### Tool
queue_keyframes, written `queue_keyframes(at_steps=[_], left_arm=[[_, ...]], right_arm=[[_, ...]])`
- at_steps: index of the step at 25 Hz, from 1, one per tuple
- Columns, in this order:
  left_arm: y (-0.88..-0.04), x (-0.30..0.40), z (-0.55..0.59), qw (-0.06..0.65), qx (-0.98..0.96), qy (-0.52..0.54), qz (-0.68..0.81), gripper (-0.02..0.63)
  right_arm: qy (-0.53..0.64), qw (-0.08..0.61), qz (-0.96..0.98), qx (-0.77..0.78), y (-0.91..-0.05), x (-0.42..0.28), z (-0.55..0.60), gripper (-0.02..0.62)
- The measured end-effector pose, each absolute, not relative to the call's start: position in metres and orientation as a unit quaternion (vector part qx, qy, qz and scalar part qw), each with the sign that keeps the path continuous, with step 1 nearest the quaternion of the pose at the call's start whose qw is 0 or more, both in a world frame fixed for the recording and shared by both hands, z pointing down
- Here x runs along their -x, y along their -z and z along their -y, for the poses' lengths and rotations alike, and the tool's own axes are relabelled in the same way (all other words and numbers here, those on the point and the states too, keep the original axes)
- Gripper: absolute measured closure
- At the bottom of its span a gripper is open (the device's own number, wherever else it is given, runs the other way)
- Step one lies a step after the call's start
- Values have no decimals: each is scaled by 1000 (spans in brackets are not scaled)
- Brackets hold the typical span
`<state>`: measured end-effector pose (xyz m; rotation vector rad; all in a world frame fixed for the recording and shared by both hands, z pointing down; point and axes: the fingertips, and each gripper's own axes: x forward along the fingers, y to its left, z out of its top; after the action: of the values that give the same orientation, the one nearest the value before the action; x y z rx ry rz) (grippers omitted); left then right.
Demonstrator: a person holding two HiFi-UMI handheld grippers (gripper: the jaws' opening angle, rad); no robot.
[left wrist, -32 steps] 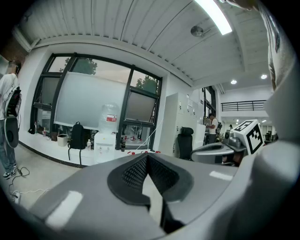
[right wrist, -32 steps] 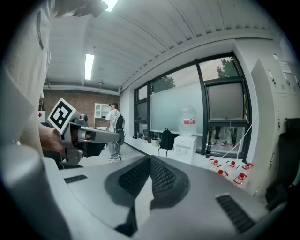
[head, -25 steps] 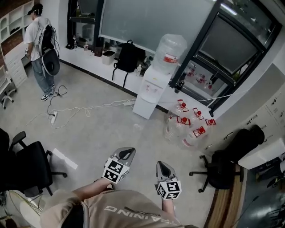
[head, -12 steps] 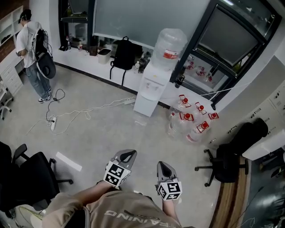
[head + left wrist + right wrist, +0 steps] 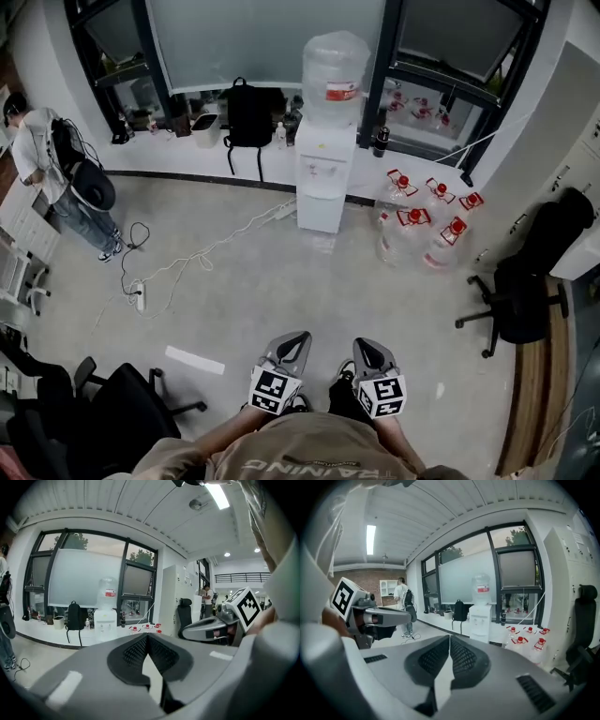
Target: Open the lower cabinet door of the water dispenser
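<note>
The white water dispenser (image 5: 322, 173) stands against the window wall with a large clear bottle (image 5: 334, 75) on top. Its lower cabinet door (image 5: 322, 212) is closed. Both grippers are low in the head view, far from it across bare floor. My left gripper (image 5: 299, 337) and right gripper (image 5: 362, 344) point side by side toward the dispenser, both shut with nothing between the jaws. In the left gripper view the dispenser (image 5: 105, 621) is small beyond the closed left gripper (image 5: 147, 637). The right gripper view shows the dispenser (image 5: 479, 619) past the closed right gripper (image 5: 450, 638).
Several red-capped water bottles (image 5: 424, 230) lie on the floor right of the dispenser. A black backpack (image 5: 249, 114) leans on the ledge to its left. A cable and power strip (image 5: 141, 295), a person (image 5: 52, 173) and black office chairs (image 5: 520, 298) ring the floor.
The head view has swung so the dispenser now sits straight ahead at centre. Both grippers have shifted right in the picture and drawn closer together, still shut.
</note>
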<state>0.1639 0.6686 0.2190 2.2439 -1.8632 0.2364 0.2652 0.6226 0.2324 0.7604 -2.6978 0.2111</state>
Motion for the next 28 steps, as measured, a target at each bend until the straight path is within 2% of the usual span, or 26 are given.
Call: queue_keyframes(at_steps=[6,14,16,19,21,28], left_arm=[[-222,-172,-618,122,-753,-88,640,607],[-210,-214,-514,117,-760,-121,628,607],[-215,-217,-494,141,-750,-109,638,607],[-229,-210,-470,222,-724,-70,649,607],[-231,-201,-461,243,-707,-60,661,607],[-239,-176,-426,215,-694,-100,680,607]], right_arm=[[-79,156,952,-252,-249,-268,-569,584],[-85,150,949,-264,-260,-307,-435,584],[-82,150,951,-256,-261,-312,-407,584],[-77,150,956,-240,-260,-307,-372,584],[-77,151,959,-228,-260,-300,-358,584],[-86,152,962,-208,-276,-280,-328,584]])
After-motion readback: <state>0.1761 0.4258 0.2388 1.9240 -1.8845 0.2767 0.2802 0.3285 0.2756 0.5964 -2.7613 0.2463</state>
